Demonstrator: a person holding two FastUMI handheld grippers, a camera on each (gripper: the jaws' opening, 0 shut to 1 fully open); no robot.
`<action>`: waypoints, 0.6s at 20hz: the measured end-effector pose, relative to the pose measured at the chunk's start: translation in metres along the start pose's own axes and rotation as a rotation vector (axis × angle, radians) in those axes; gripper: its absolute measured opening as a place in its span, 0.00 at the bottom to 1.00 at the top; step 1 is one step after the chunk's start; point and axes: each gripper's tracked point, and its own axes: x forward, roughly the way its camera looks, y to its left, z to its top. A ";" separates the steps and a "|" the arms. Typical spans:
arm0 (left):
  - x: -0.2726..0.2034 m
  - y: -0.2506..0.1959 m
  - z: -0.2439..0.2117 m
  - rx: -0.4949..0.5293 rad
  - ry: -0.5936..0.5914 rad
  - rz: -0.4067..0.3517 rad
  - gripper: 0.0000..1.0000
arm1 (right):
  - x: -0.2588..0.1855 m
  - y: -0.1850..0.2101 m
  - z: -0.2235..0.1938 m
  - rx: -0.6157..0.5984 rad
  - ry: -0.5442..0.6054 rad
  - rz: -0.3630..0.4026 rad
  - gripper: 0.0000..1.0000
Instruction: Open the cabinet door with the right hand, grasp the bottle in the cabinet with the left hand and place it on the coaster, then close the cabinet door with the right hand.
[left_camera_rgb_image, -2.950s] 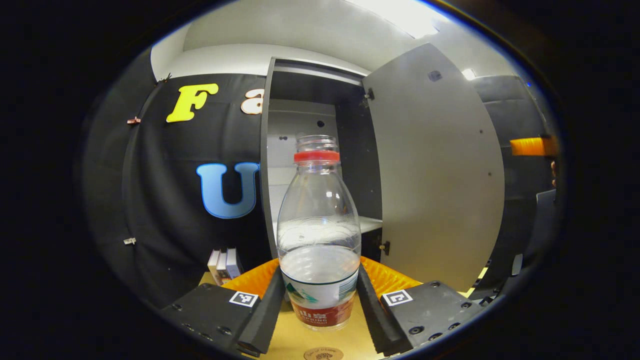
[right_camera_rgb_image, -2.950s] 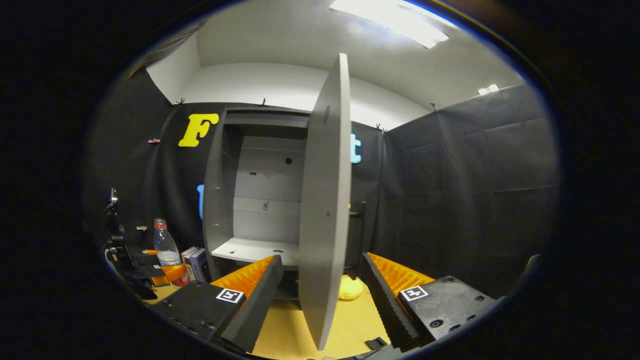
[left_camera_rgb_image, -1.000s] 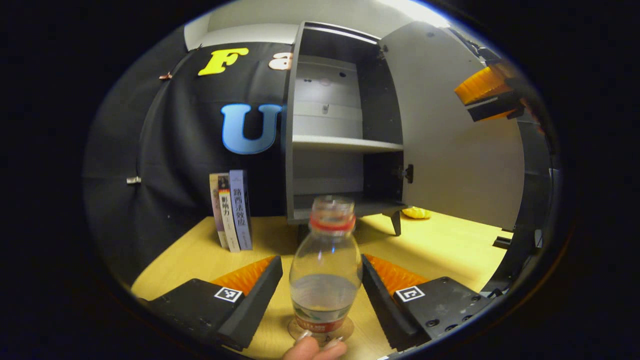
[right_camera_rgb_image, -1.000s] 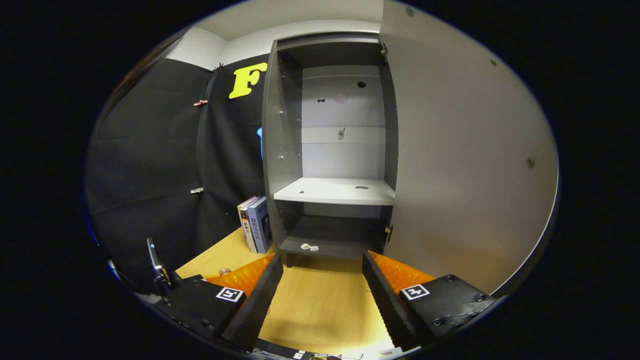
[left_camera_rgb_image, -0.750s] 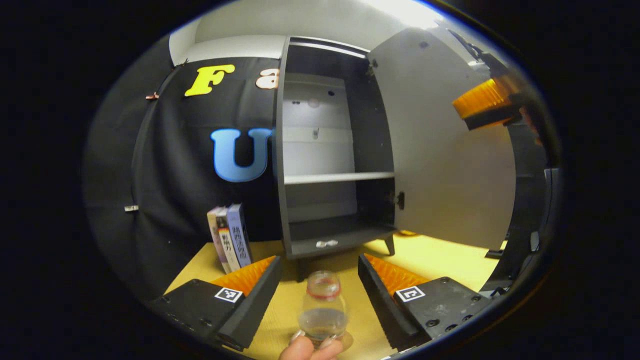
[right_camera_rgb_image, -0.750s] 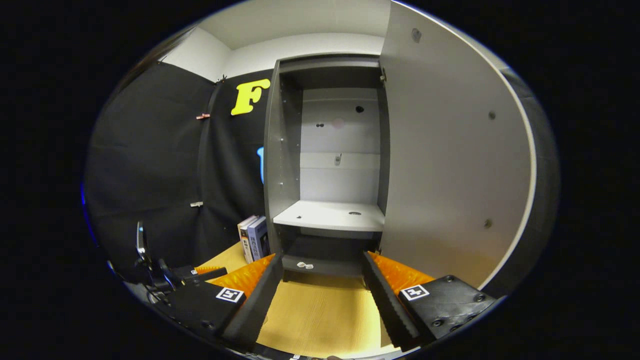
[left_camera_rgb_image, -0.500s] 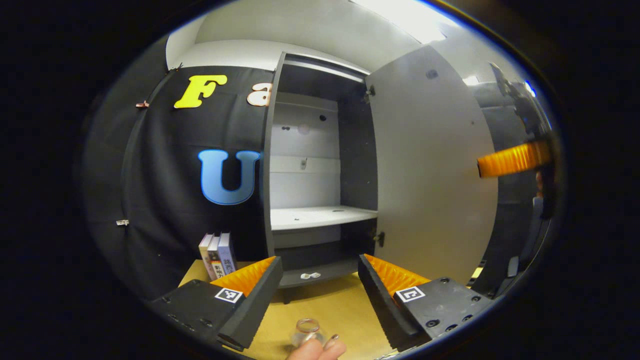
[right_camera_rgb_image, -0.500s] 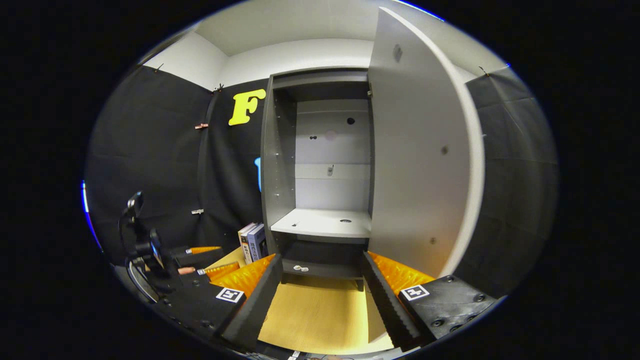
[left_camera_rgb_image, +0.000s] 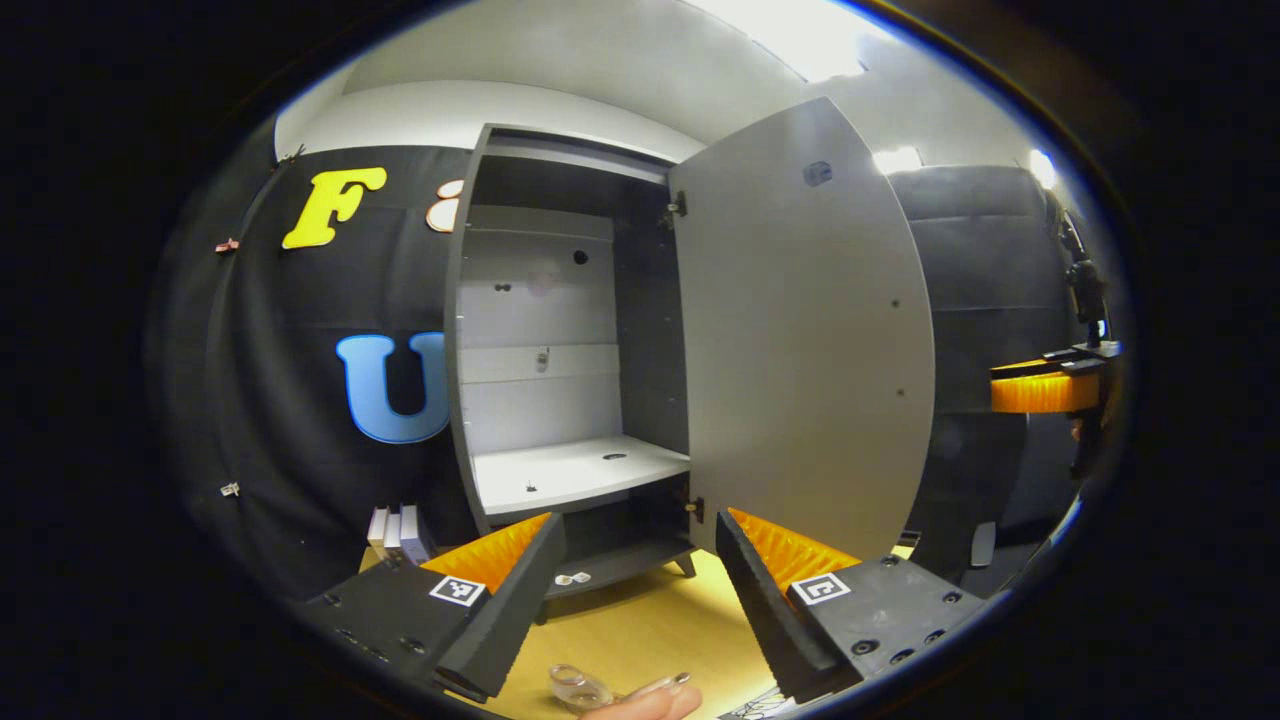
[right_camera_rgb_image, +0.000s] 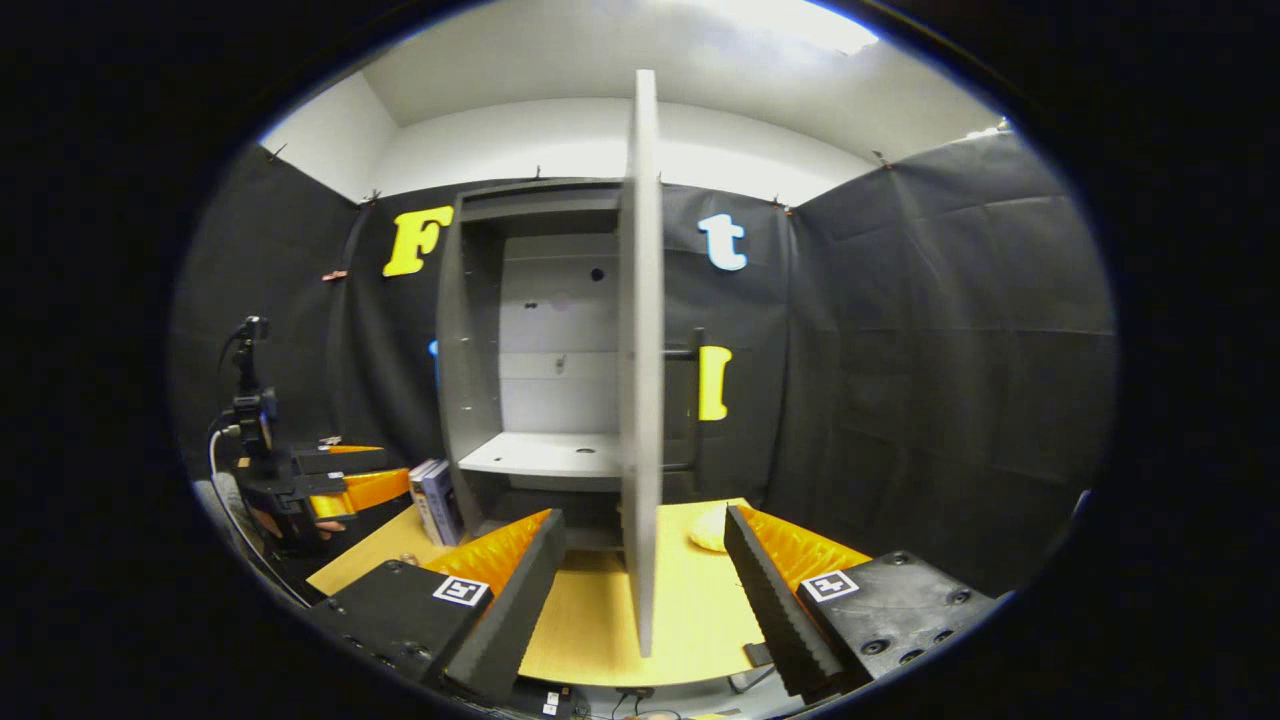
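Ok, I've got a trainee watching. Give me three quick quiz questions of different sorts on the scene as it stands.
1. True or false: the cabinet door is shut.
2. The left gripper is: A) open, holding nothing; B) shut on the bottle.
3. Fill in: in the right gripper view, the door's edge stands between the open fingers of the ____ gripper.

Key: 1 false; 2 A; 3 right.

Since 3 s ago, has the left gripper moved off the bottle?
Yes. The left gripper is open with nothing between its fingers; it has backed away toward the camera from the cabinet, leaving the bottle low at the view's bottom edge.
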 end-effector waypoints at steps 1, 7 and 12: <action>0.001 -0.004 0.001 0.001 0.004 0.004 0.94 | 0.005 -0.012 0.003 0.027 0.002 -0.013 0.94; 0.005 -0.012 0.005 -0.113 0.005 0.082 0.94 | 0.046 -0.030 0.009 0.040 -0.018 0.094 0.98; -0.009 0.001 0.013 -0.127 -0.020 0.195 0.95 | 0.074 -0.023 0.012 0.064 -0.020 0.209 0.98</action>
